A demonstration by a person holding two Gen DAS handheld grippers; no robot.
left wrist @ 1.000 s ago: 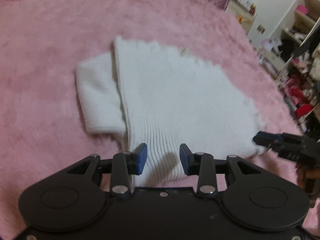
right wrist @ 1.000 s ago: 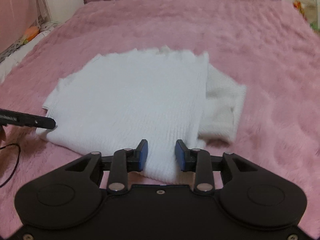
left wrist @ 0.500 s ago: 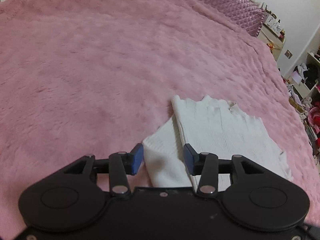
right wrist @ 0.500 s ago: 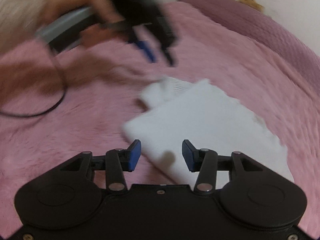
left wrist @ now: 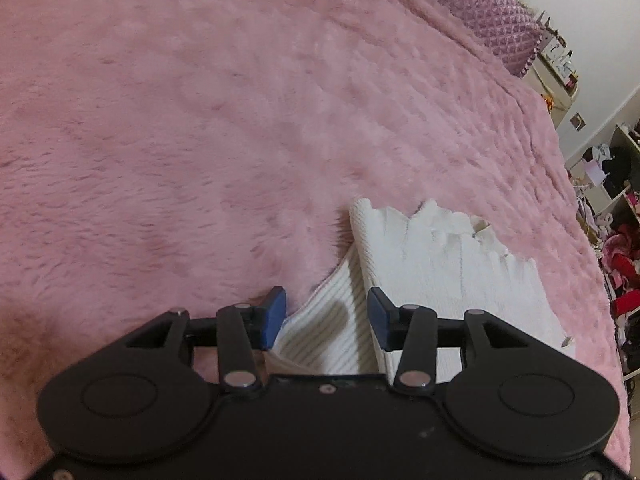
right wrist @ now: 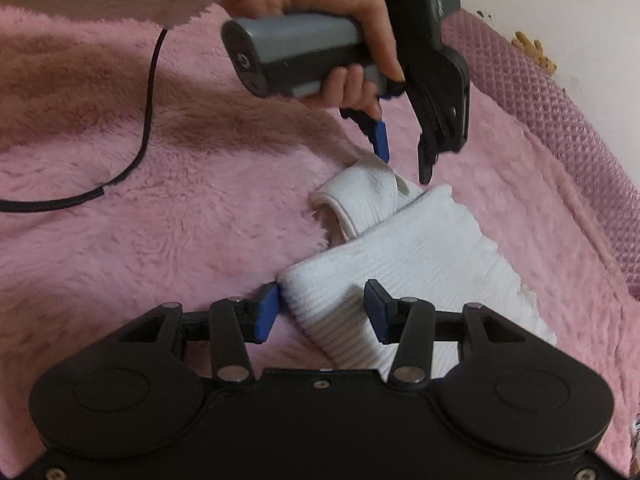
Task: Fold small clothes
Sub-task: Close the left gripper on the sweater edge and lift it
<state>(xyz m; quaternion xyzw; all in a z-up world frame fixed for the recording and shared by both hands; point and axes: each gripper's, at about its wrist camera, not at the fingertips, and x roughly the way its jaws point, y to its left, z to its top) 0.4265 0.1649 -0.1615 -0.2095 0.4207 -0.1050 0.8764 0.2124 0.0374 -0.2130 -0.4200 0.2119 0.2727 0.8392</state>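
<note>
The right gripper (right wrist: 320, 312) hangs wide open over the near folded edge of the white sweater (right wrist: 420, 256) on the pink blanket (right wrist: 160, 220). Farther off, the left gripper (right wrist: 404, 160) hovers open above the sleeve (right wrist: 360, 196). The knit looks soft, light and floppy — best pinched at corners or cuff.

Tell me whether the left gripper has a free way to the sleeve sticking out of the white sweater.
Probably yes: the left gripper hangs open right above the sleeve of the white sweater, with nothing between them.
</note>
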